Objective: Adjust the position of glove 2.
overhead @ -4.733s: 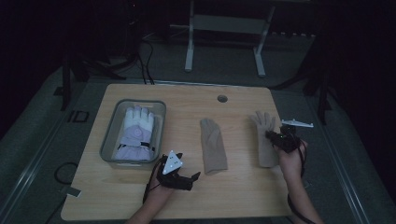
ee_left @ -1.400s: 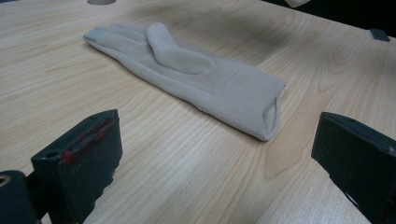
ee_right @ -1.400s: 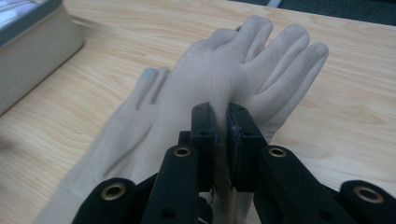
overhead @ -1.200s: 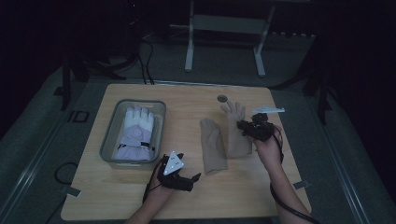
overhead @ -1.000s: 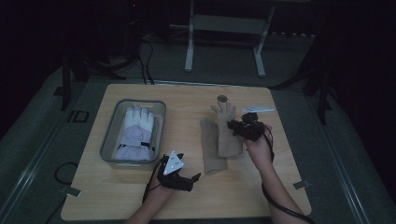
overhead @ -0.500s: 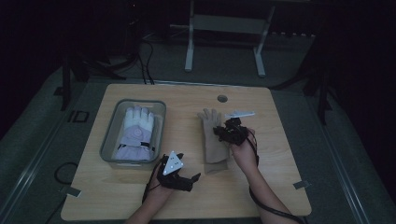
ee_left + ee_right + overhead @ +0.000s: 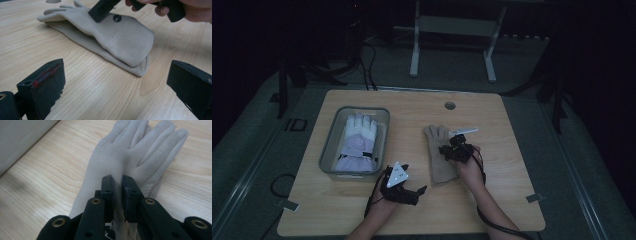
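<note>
Two beige gloves lie stacked at the table's middle. The top glove rests flat on the lower glove, fingers pointing to the far edge. My right gripper sits low over the top glove's palm, shut on a pinched fold of its fabric. Its jaws have just been opening slightly, with the fabric still between them. My left gripper rests open on the wood near the front edge, facing the gloves' cuffs, with nothing between its jaws.
A grey tray at the left holds a white and lilac glove. A round hole sits near the table's far edge. Bare wood lies to the right of the stacked gloves.
My right gripper carried the beige glove from the table's right side leftwards and lowered it onto the other beige glove. The left gripper stayed where it was.
</note>
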Demonstrator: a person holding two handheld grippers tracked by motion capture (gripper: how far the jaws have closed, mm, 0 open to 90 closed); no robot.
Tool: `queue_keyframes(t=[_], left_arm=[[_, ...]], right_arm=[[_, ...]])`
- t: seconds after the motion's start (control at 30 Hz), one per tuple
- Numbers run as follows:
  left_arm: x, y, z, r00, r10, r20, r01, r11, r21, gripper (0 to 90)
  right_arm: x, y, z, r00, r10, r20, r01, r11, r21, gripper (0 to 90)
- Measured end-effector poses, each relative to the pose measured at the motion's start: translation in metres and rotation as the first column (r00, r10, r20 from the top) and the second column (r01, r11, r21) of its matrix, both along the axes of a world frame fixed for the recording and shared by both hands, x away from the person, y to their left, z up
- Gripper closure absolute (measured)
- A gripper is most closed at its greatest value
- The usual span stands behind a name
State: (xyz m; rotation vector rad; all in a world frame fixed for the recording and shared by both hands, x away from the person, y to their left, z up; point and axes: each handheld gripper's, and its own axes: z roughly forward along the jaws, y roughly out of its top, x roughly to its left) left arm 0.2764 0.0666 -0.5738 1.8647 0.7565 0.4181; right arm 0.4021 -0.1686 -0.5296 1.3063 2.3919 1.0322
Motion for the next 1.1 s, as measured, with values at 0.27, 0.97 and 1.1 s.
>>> queue_keyframes(t=[0.27, 0.97, 1.1], left_arm=[[0.000, -0.002, 0.000, 0.9999, -0.006, -0.010, 0.006, 1.0000, -0.005, 2.1], [0.009, -0.025, 0.009, 0.9918, -0.102, -0.077, 0.102, 0.9948, -0.006, 2.2], [0.013, -0.034, 0.012, 0.9881, -0.132, -0.079, 0.135, 0.9904, 0.031, 2.2]], right_arm=[[0.000, 0.001, -0.011, 0.9997, 0.019, -0.015, -0.019, 0.9997, -0.012, 71.0], [0.018, -0.033, 0.026, 0.9978, 0.019, 0.064, -0.019, 0.9998, 0.008, 44.5], [0.025, -0.036, 0.027, 0.9987, 0.012, 0.050, -0.013, 0.9995, 0.030, 44.4]])
